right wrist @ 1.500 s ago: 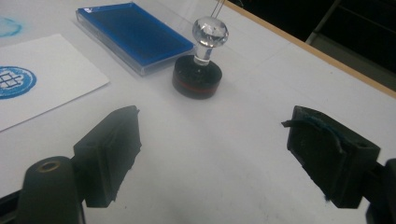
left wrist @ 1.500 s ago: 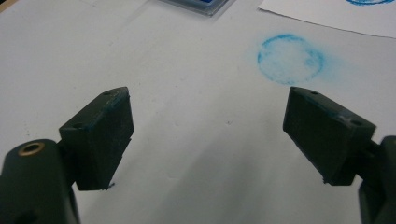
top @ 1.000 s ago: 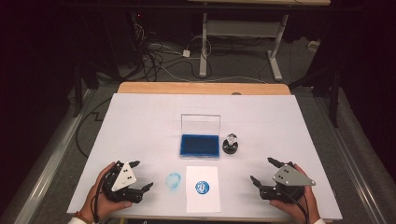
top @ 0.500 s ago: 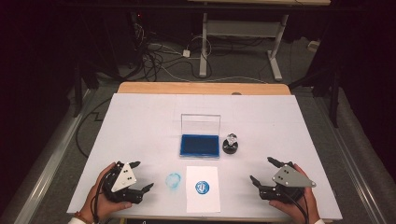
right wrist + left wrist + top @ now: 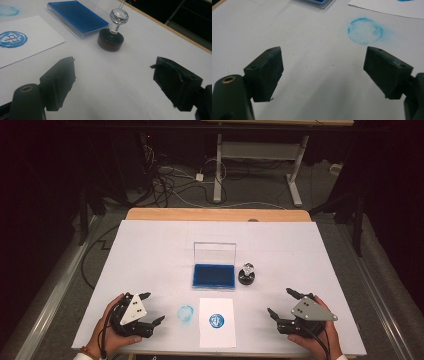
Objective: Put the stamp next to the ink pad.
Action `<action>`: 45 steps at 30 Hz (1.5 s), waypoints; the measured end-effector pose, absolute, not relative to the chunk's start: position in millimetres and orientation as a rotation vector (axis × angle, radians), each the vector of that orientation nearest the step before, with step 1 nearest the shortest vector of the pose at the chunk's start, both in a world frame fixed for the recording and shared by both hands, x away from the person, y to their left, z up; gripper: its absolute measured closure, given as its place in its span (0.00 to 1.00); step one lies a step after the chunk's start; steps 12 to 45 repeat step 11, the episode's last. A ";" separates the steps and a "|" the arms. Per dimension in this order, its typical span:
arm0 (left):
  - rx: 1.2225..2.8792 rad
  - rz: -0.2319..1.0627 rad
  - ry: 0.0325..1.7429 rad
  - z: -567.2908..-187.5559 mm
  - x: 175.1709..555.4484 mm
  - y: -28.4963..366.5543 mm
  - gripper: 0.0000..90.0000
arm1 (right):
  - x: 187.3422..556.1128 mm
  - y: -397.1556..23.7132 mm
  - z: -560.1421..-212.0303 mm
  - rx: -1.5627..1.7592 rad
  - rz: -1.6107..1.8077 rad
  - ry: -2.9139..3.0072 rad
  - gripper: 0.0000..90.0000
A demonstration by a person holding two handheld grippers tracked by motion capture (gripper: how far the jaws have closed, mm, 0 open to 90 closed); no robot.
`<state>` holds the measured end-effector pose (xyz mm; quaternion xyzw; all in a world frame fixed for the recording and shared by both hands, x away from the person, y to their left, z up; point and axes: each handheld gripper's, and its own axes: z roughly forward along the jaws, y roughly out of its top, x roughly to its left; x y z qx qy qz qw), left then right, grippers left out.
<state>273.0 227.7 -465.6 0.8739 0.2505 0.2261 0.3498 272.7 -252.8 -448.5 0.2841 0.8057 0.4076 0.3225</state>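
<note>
White table (image 5: 150, 250). Left gripper (image 5: 150, 311) spread, empty; blue ink smudge (image 5: 365, 31) just ahead of its right jaw. Right gripper (image 5: 281, 302) spread, empty; stamp (image 5: 111, 37) upright ahead, beside ink pad (image 5: 76, 18).

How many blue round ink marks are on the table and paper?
2: a crisp stamp print on the paper, and a faint smudged ring on the table left of it. None seem hidden.

We see almost no change over the last second; the left gripper (image 5: 154, 308) has crept very slightly rightward. Its jaws gape as before.
</note>
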 end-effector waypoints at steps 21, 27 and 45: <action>2.262 0.580 0.671 -466.5 280.0 225.8 0.17 | 275.8 -256.0 -448.9 0.762 1.082 2.106 0.20; 2.262 0.580 0.671 -466.5 280.0 225.8 0.17 | 275.8 -256.0 -448.9 0.762 1.082 2.106 0.20; 2.262 0.580 0.671 -466.5 280.0 225.8 0.17 | 275.8 -256.0 -448.9 0.762 1.082 2.106 0.20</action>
